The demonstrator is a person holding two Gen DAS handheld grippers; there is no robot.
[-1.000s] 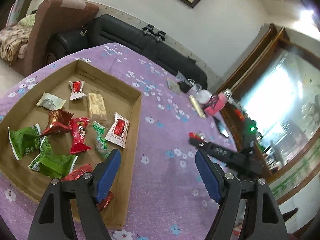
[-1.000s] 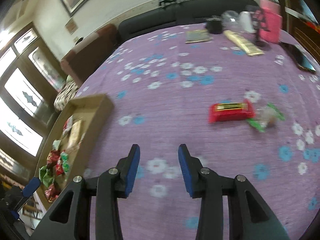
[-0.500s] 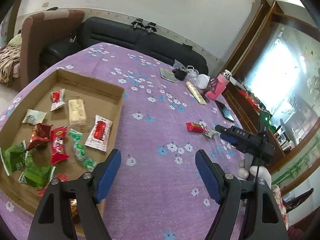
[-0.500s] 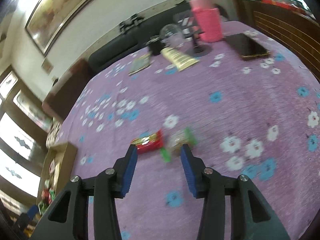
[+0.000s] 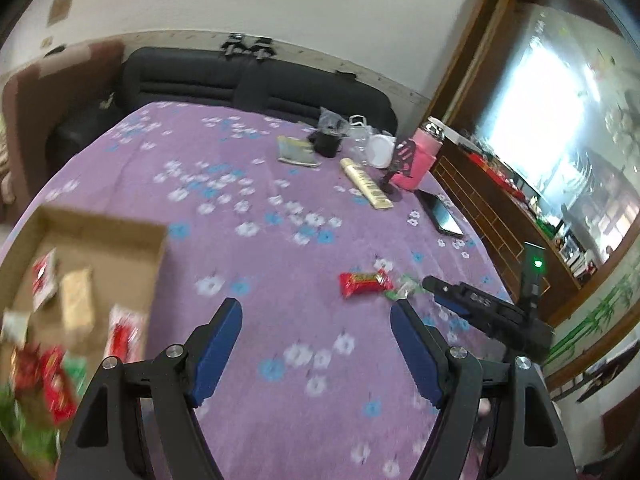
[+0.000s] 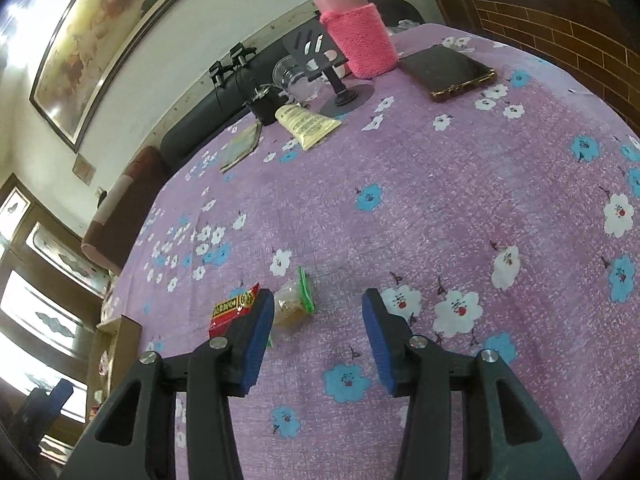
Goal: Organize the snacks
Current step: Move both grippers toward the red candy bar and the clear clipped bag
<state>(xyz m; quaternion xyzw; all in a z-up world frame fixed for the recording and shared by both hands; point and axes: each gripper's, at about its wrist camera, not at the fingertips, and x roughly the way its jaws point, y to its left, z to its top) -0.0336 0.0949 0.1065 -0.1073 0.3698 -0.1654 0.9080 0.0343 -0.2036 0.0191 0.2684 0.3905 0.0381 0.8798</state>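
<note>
Since the right gripper hangs wide open and empty just beside the clear candy, I'd centre over it, clear of the red bar, before closing.

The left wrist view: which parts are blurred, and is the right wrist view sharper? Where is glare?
Left wrist view: the brown cardboard tray and the wrapped snacks in it are smeared by motion; the bright window is blown out. Right wrist view: sharper, the red snack bar is legible, though the framed painting catches glare at its left end.
</note>
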